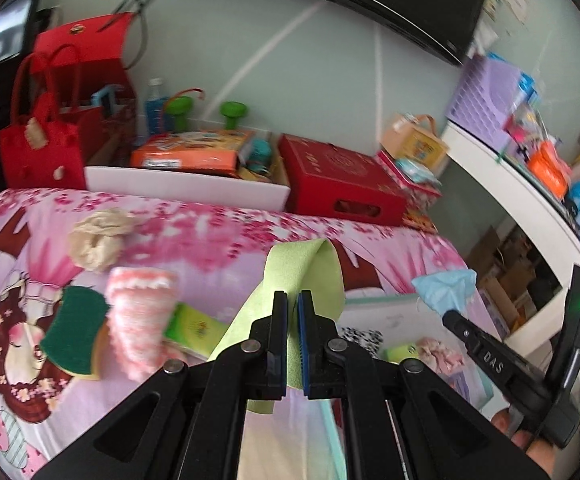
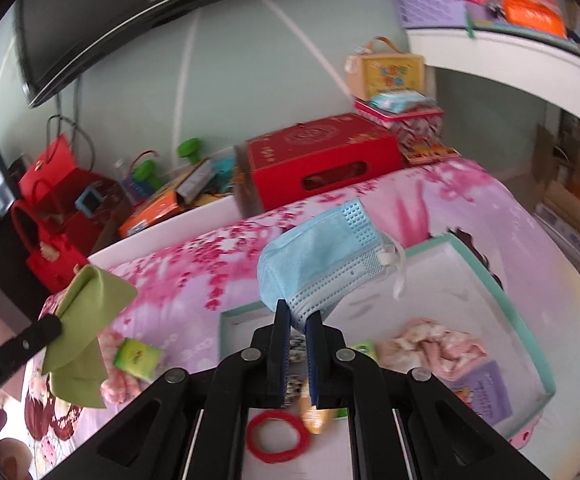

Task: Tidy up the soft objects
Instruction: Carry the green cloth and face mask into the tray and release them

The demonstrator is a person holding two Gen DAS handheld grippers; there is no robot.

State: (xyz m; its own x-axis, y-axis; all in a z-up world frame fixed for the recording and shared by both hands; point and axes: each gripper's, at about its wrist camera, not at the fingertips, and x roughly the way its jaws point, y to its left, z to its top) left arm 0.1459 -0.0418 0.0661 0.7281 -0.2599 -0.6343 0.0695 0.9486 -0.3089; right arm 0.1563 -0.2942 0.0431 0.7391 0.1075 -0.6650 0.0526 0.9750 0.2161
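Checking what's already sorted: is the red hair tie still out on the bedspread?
No, the red hair tie lies inside the teal-rimmed tray, seen in the right wrist view.

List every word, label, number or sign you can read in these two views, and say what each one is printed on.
"DAS": white letters on the arm of the right gripper, seen from the left wrist view.
Orange packet: print too blurred to read.
Red box: gold pattern, illegible.
Yellow case: coloured characters, too blurred.
Purple card in the tray: writing unreadable.
Green packet: logo unreadable.
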